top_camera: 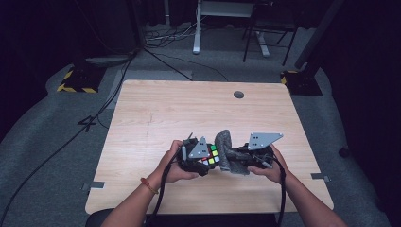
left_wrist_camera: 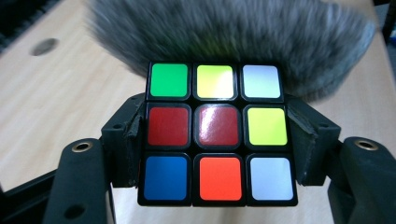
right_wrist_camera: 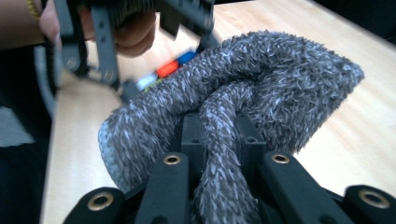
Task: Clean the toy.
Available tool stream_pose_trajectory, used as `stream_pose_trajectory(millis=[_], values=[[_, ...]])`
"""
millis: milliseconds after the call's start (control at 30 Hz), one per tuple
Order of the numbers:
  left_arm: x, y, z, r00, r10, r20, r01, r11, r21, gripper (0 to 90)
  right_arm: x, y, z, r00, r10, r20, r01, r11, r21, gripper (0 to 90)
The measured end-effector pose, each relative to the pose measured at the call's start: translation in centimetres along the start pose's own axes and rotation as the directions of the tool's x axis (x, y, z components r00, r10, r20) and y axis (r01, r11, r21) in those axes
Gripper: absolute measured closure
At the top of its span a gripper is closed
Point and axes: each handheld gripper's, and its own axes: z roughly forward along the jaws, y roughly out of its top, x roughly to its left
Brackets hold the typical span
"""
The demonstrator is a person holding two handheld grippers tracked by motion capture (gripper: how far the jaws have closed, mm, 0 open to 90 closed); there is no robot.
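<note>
- Cube [left_wrist_camera: 217, 133] sits clamped between our left gripper [left_wrist_camera: 217, 140] pads, just above the table [top_camera: 156, 113].
- Our right gripper [right_wrist_camera: 219, 154] pinches a cloth [right_wrist_camera: 261, 79] fold against it.
- Hard wiping could twist the cube loose; a thin fold may slip.

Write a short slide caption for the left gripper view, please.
Left gripper clamps a colour-scrambled puzzle cube against a grey fluffy cloth.

free: far half of table [top_camera: 189, 106] | blocked: cloth [top_camera: 226, 149] touching cube [top_camera: 212, 155]
</note>
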Motion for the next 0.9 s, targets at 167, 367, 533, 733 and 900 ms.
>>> stream_pose_trajectory(millis=[167,367,533,733,900], values=[[-0.7,0.7,-0.5,0.9999,0.009,0.014,-0.009,0.9987,-0.049,33.5,-0.6,-0.9,0.5,0.9983,0.027,0.051,-0.028,0.999,0.028,78.1],[-0.2,1.0,-2.0,0.9998,-0.012,-0.014,0.01,0.9934,-0.114,33.4,-1.0,-1.7,1.1,0.9987,0.025,0.044,-0.027,0.999,0.046,78.1],[0.9,1.0,-2.8,0.9981,-0.055,-0.029,0.051,0.9881,-0.145,33.4,-0.4,-1.8,1.5,0.9999,0.011,0.011,-0.012,0.997,0.074,78.2],[1.4,0.9,-3.1,0.9968,-0.07,-0.039,0.064,0.9884,-0.138,33.5,0.1,-1.5,0.7,0.9996,-0.026,0.014,0.025,0.999,0.024,78.1],[1.5,0.3,-2.3,0.9969,-0.061,-0.049,0.057,0.9949,-0.083,33.4,0.6,-0.9,-0.1,0.999,-0.044,-0.005,0.044,0.999,-0.022,78.1]])
